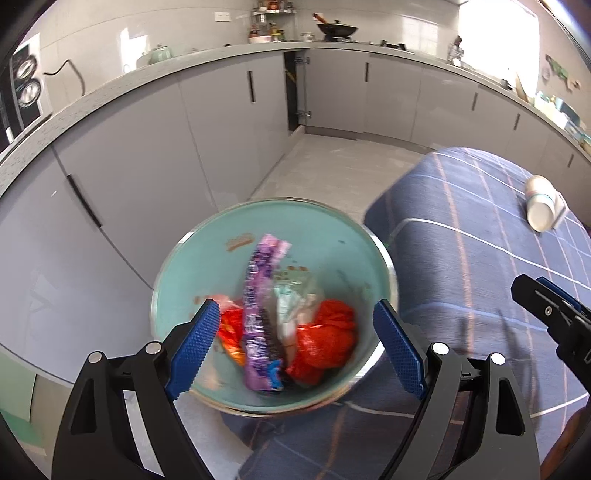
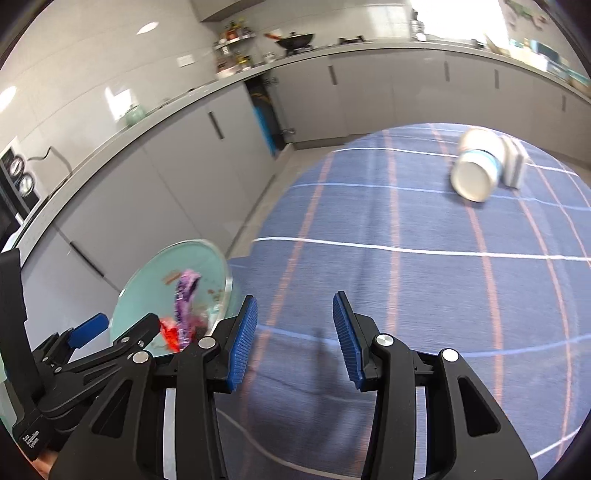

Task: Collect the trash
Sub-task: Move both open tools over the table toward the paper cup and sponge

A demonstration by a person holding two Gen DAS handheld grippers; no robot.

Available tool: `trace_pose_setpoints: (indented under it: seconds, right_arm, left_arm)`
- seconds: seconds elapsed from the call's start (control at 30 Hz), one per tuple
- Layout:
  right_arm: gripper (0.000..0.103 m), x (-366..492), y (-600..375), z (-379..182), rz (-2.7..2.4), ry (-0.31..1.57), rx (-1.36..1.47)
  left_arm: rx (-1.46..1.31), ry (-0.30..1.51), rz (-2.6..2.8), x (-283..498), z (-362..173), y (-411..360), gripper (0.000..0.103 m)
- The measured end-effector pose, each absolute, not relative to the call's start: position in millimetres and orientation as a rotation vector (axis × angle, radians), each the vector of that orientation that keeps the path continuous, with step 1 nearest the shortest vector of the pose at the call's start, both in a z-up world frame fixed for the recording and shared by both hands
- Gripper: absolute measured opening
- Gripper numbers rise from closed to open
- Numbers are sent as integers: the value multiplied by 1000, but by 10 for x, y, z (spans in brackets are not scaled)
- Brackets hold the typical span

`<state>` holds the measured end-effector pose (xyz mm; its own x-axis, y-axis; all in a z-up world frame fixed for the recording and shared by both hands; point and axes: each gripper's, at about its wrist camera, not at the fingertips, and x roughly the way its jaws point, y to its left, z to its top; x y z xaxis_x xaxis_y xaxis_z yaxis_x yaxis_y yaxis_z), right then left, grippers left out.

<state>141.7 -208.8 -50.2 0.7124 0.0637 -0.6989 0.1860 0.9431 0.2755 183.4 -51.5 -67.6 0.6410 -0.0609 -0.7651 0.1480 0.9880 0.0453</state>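
A teal bin (image 1: pixel 306 236) with a metal rim stands on the floor beside the table; it holds a purple wrapper (image 1: pixel 258 310), red crumpled wrappers (image 1: pixel 325 339) and pale plastic. My left gripper (image 1: pixel 295 343) is open and empty right above the bin's mouth. The bin also shows in the right wrist view (image 2: pixel 147 291). My right gripper (image 2: pixel 295 339) is open and empty over the blue checked tablecloth (image 2: pixel 406 295). A white paper cup (image 2: pixel 476 173) lies on its side at the table's far right, also in the left wrist view (image 1: pixel 541 205).
A small white box (image 2: pixel 513 166) lies against the cup. Grey kitchen cabinets (image 1: pixel 129 166) and a counter run along the left and back, with one door (image 1: pixel 295 92) ajar. A wok (image 1: pixel 338 29) sits on the far stove. Tiled floor (image 1: pixel 332 166) lies between table and cabinets.
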Motion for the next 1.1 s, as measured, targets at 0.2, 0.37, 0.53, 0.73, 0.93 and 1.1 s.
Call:
trace_pose_setpoints:
  seconds: [0.2, 0.37, 0.53, 0.73, 0.93, 1.1]
  right_arm:
    - [43, 1242, -2521, -535, -159, 769, 380]
    - [43, 1099, -2902, -561, -240, 756, 414]
    - [43, 1006, -3258, -573, -302, 744, 436]
    - [43, 975, -3644, -598, -361, 742, 449]
    - [43, 1047, -3983, -571, -394, 739, 451]
    - [43, 1113, -4279, -552, -416, 740, 452]
  left_arm:
    - [143, 879, -190, 1778, -714, -912, 84]
    - [174, 882, -263, 1751, -714, -1259, 84]
    - [202, 885, -328, 1764, -722, -1595, 84]
    - [228, 894, -401, 1821, -757, -2038, 83]
    - [247, 881, -470, 1986, -737, -2485, 81]
    - [256, 882, -539, 2149, -751, -2876, 81]
